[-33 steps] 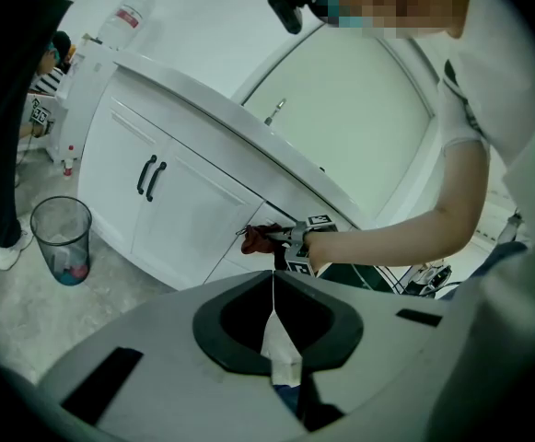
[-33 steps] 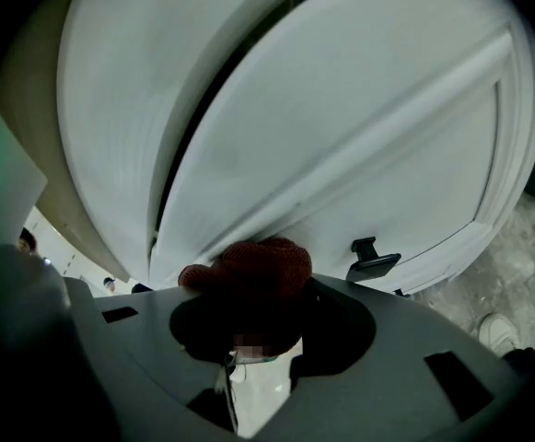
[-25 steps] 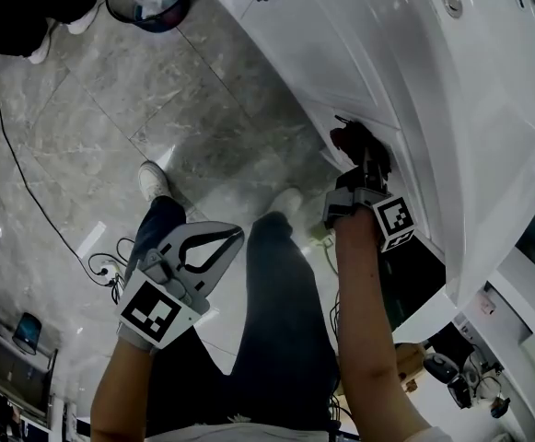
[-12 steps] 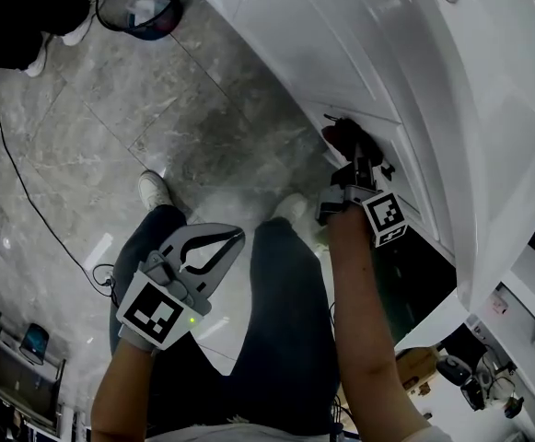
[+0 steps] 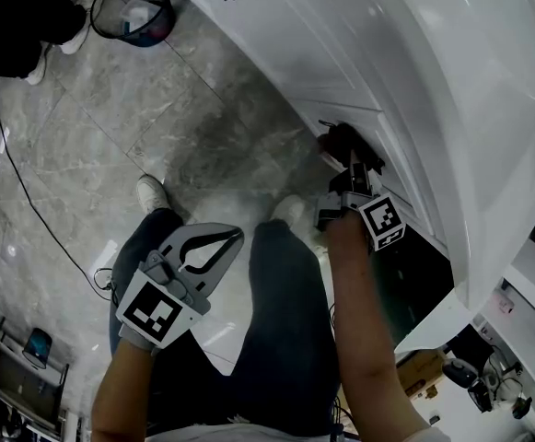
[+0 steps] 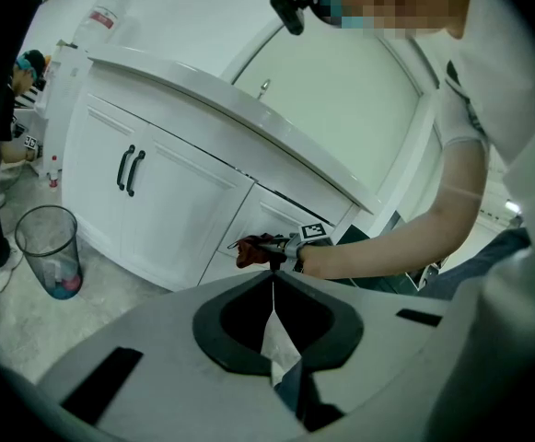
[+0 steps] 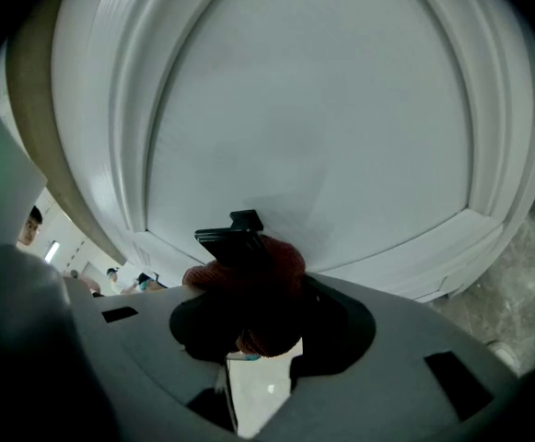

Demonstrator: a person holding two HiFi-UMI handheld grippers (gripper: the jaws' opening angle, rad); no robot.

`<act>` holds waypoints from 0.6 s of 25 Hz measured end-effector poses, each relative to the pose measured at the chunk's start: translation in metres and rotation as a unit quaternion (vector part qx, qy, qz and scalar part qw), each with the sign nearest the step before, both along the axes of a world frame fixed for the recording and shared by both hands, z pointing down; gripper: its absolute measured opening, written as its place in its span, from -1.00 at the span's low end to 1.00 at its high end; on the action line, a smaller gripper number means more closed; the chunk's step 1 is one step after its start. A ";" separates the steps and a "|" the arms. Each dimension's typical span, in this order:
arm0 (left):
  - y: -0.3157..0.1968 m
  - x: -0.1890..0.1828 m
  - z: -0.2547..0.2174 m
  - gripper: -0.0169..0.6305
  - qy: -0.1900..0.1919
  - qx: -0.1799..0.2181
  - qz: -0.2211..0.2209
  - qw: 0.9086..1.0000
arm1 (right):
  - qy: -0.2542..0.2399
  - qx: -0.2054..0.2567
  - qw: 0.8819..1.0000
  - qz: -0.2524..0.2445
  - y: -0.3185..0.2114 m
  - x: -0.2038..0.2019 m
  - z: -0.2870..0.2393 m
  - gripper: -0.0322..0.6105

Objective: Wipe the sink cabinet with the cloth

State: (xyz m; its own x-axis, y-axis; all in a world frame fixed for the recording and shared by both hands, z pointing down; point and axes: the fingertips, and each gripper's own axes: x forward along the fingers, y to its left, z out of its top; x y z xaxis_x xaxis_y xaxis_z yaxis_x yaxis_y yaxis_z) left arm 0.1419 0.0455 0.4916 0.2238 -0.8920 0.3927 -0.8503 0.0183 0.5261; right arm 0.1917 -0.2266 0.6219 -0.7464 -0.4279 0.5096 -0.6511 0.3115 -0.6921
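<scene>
The cloth [image 7: 269, 263] hides the tips of the right claw [image 7: 249, 288]; contents of the wastebasket [image 5: 109, 21] are indistinct.

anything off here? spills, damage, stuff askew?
No spill or damage visible. One oddity: the compartment beside the right gripper looks open and dark inside, while the cabinet doors farther along are shut. The cloth sits clamped in that gripper, as expected.

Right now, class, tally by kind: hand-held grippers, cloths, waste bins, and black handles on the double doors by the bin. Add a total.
Hand-held grippers: 2, left and right
Cloth: 1
Waste bin: 1
Black handles: 2
Total: 6
</scene>
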 end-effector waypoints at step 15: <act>-0.016 0.032 -0.007 -0.91 -0.005 0.000 -0.001 1.000 | 0.109 0.038 0.989 -0.092 -0.004 0.037 0.004 -0.46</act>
